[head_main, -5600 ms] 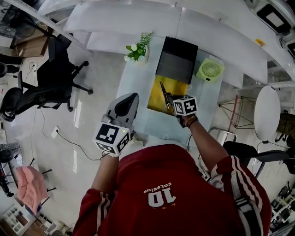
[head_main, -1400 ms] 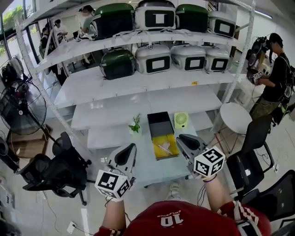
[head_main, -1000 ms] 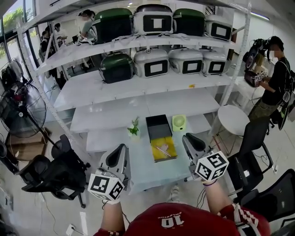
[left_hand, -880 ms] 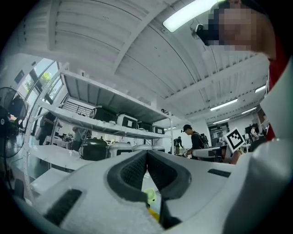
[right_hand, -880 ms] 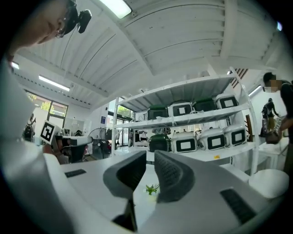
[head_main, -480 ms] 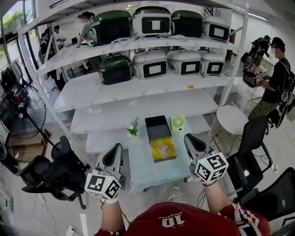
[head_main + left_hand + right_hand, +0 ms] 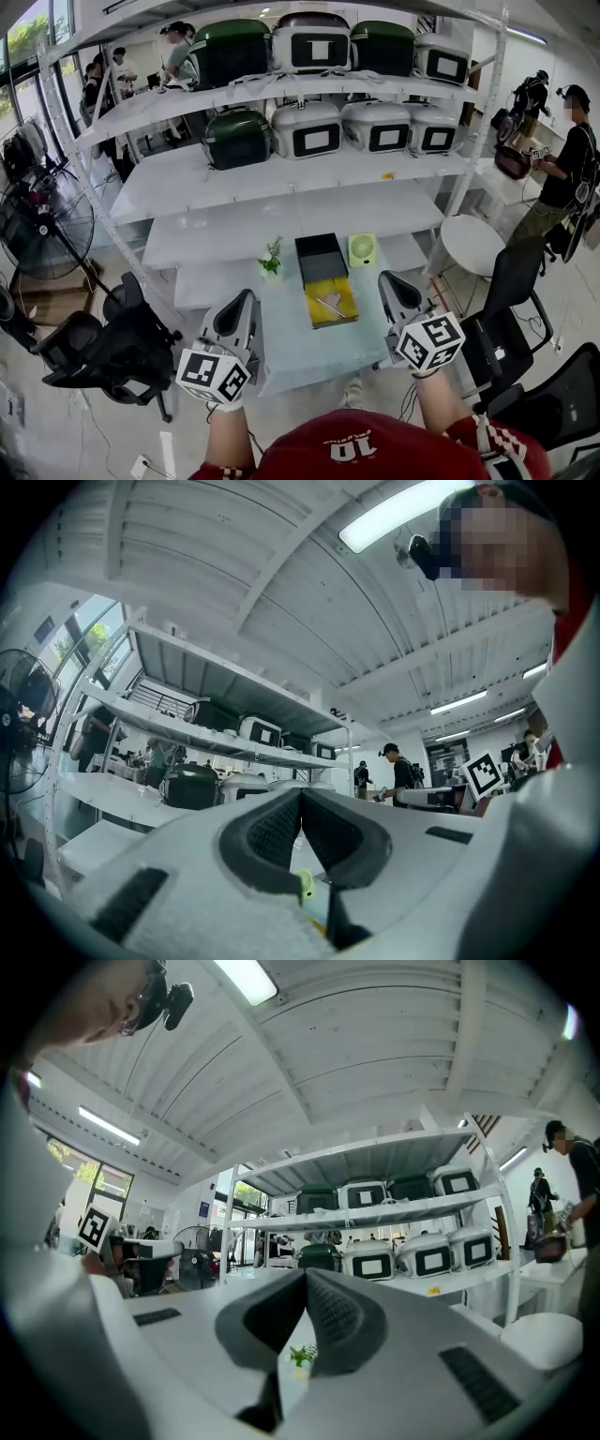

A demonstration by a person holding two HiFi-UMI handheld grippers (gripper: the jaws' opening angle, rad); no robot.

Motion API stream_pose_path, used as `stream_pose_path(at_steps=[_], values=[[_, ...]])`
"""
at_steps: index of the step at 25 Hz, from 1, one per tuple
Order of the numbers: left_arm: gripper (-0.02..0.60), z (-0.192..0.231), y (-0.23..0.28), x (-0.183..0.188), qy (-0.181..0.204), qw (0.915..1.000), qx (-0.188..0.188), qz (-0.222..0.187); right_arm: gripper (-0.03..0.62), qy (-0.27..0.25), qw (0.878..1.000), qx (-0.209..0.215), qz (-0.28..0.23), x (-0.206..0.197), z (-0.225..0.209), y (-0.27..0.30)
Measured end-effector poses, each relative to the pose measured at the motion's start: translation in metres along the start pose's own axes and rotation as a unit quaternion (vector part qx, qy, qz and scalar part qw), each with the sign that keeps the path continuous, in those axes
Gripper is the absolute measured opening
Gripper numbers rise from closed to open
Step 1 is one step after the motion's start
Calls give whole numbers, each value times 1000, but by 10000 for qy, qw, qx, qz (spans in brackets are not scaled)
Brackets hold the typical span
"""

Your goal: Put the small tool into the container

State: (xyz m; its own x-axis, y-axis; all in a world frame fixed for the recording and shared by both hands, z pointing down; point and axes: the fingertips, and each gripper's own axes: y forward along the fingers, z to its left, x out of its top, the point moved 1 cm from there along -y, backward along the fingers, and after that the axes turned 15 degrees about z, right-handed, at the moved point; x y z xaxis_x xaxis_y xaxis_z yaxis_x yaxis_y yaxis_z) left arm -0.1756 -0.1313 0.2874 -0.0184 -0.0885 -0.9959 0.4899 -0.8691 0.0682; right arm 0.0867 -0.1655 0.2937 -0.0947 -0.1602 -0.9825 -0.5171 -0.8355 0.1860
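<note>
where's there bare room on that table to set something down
Bare: the pale table left of the yellow tray, nearer than the small potted plant, and the near strip in front of the tray. Crowded: the far edge, with plant, black box and green fan in a row.

Bright ceiling-strip lighting, sharp focus, fisheye-bent edges.

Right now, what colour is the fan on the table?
The fan is pale green, clearest in the head view.
</note>
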Motion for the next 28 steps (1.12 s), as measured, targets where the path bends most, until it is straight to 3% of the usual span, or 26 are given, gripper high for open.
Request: stream_pose_path(at_steps=[28], values=[[0, -8, -10, -4, 2, 10000, 10, -11, 3, 27, 9995, 261, -160, 7, 16, -10]])
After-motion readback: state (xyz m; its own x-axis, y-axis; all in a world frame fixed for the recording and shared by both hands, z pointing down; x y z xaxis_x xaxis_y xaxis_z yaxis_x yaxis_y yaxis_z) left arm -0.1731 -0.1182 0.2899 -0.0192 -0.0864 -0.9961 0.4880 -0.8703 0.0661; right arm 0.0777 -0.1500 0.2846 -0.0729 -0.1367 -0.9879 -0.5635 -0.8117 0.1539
